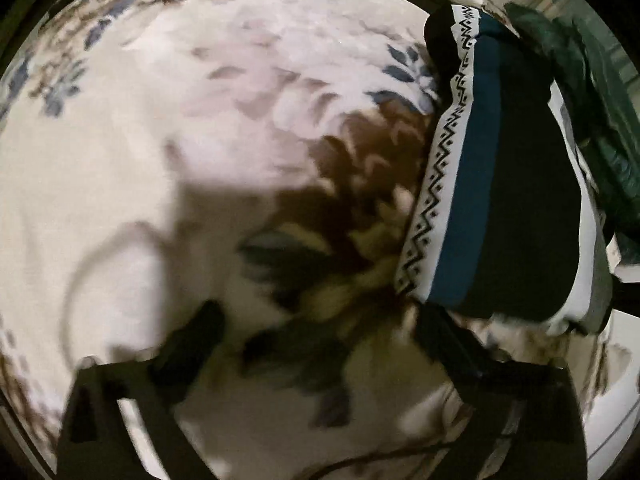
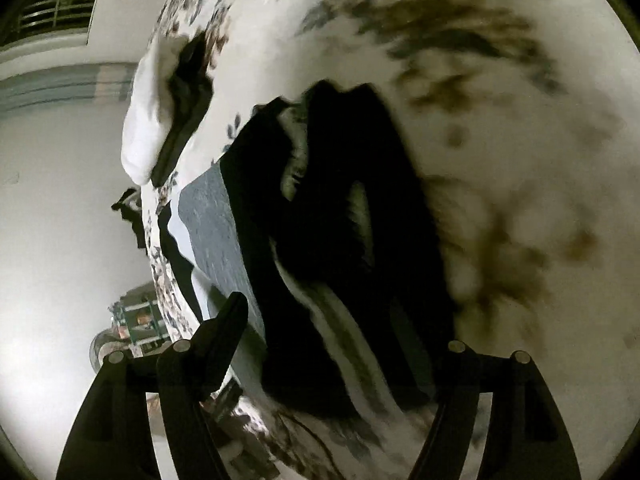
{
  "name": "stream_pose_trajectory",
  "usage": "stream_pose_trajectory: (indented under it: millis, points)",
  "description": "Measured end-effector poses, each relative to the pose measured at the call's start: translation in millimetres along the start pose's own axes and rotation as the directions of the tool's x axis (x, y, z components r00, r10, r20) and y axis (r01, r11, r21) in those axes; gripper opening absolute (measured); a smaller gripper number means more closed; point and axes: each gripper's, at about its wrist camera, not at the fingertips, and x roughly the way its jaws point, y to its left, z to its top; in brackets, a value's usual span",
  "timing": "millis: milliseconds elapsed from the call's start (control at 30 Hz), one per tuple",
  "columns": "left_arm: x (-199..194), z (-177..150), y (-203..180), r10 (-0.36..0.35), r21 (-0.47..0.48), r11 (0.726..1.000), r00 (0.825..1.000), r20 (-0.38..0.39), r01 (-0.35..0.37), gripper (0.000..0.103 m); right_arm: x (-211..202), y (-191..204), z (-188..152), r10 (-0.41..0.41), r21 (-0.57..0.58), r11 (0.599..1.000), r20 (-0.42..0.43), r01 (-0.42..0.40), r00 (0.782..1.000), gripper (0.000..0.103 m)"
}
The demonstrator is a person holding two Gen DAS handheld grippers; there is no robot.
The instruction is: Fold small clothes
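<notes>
Lying folded on the bed (image 1: pixel 168 92), the garment (image 1: pixel 496 184) sits at its right side, near the edge.
Flowers cover the pale bedspread; beyond it are a white wall (image 2: pixel 60 200) and a window (image 2: pixel 56 4). Dark cloth has teal and white bands and a zigzag trim. Left gripper (image 1: pixel 320 340) is wide open and empty; right gripper (image 2: pixel 344 332) is open too, holding nothing.

A folded garment (image 1: pixel 492 184) lies flat on the floral bedspread (image 1: pixel 160 120): black with a teal band and a white zigzag-patterned stripe (a grey panel shows beside it).
</notes>
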Motion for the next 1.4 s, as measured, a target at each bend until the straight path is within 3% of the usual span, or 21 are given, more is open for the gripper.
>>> stream_pose_trajectory:
  millis: [67, 100, 167, 200, 300, 367, 433, 467, 667, 700, 733, 767, 867, 967, 1033, 1100, 1133, 1233, 1333, 1400]
  points:
    - [9.4, 2.8, -10.6, 0.075, 0.004, 0.997, 0.997, -0.011, -0.075, 0.103, 14.9, 12.2, 6.2, -0.058, -0.025, 0.998, 0.006, 0.058, 0.998, 0.021]
    - [12.2, 2.2, -15.9, 0.112, 0.021, 0.993, 0.994, -0.012, -0.112, 0.103, 18.5, 14.2, 7.0, -0.121, -0.032, 0.992, 0.019, 0.121, 0.993, 0.009]
    - [18.6, 4.0, -25.4, 0.163, 0.037, 0.986, 0.986, -0.033, -0.162, 0.103, 0.8, -7.6, 11.2, -0.164, 0.039, 0.986, 0.084, 0.162, 0.983, 0.009]
    - [19.0, 6.2, -25.5, 0.165, 0.034, 0.986, 0.985, -0.048, -0.164, 0.103, -6.3, -20.1, 13.4, -0.149, 0.076, 0.987, 0.077, 0.143, 0.986, 0.009]
    - [13.7, 14.3, -17.6, 0.124, 0.002, 0.992, 0.988, -0.088, -0.124, 0.103, -12.9, -22.4, 16.0, -0.078, 0.048, 0.996, 0.016, 0.077, 0.997, 0.013]
    - [-1.1, 25.7, -7.1, 0.069, -0.059, 0.996, 0.994, -0.088, -0.074, 0.103, -22.7, -11.7, 27.3, -0.057, 0.006, 0.998, 0.018, 0.057, 0.998, 0.033]
    - [-14.1, 31.5, -0.6, 0.048, -0.09, 0.994, 0.996, -0.074, -0.055, 0.103, -31.7, -4.1, 44.4, -0.049, -0.022, 0.998, 0.073, 0.051, 0.996, 0.087]
    - [-21.5, 36.4, 1.3, 0.043, -0.092, 0.995, 0.997, -0.063, -0.048, 0.103, -33.8, -1.4, 53.0, -0.028, -0.027, 0.999, 0.097, 0.03, 0.995, 0.091]
    - [-33.7, 57.3, -9.7, 0.079, -0.016, 0.997, 0.996, -0.048, -0.079, 0.103, 28.6, -25.0, 113.9, 0.165, 0.087, 0.983, -0.031, -0.162, 0.986, 0.09]
    - [-33.0, 54.2, -8.5, 0.08, -0.013, 0.997, 0.995, -0.055, -0.08, 0.103, 38.1, -21.8, 116.7, 0.17, 0.076, 0.983, -0.035, -0.167, 0.985, 0.074]
    - [-36.7, 54.6, -7.6, 0.085, -0.014, 0.996, 0.995, -0.06, -0.086, 0.103, 38.9, -12.5, 118.3, 0.154, 0.044, 0.987, -0.029, -0.152, 0.988, 0.028]
    - [-37.5, 52.6, -7.5, 0.094, -0.015, 0.995, 0.994, -0.064, -0.095, 0.103, 41.5, -4.1, 116.9, 0.125, 0.003, 0.992, -0.033, -0.125, 0.992, 0.015]
    - [-47.8, 27.7, -8.0, 0.091, -0.05, 0.994, 0.991, -0.094, -0.096, 0.103, 15.4, 20.9, 110.7, 0.085, -0.071, 0.994, 0.077, -0.08, 0.993, 0.014]
    - [-49.9, 25.4, 6.9, 0.064, -0.101, 0.992, 0.993, -0.102, -0.075, 0.103, -10.6, 43.2, 114.5, 0.067, -0.129, 0.991, 0.18, -0.044, 0.981, 0.014]
    - [-55.5, 25.5, 12.0, 0.039, -0.13, 0.99, 0.995, -0.088, -0.05, 0.103, -0.1, 51.5, 127.3, -0.007, -0.171, 0.985, 0.169, 0.036, 0.986, 0.014]
    - [-60.7, 32.4, 13.5, 0.001, -0.148, 0.989, 0.998, -0.06, -0.01, 0.103, 21.6, 47.1, 141.1, -0.098, -0.165, 0.98, 0.071, 0.109, 0.993, 0.018]
    - [-63.9, 34.7, 14.0, -0.016, -0.148, 0.989, 0.999, -0.048, 0.008, 0.103, 29.4, 46.1, 146.4, -0.16, -0.155, 0.975, 0.025, 0.162, 0.987, 0.029]
    - [-67.3, 51.9, -1.4, -0.09, -0.119, 0.989, 0.996, 0.007, 0.09, 0.103, 12.6, 70.4, 149.1, -0.28, -0.179, 0.939, 0.103, 0.294, 0.955, 0.042]
    - [-56.8, 62.1, -14.8, -0.137, -0.097, 0.985, 0.99, 0.028, 0.139, 0.103, -10.4, 121.8, 140.1, -0.211, -0.261, 0.935, 0.136, 0.24, 0.968, 0.054]
    - [-48.5, 62.7, -19.3, -0.172, -0.091, 0.98, 0.984, 0.038, 0.175, 0.103, 5.1, 171.6, 134.7, -0.169, -0.378, 0.909, 0.048, 0.175, 0.984, 0.056]
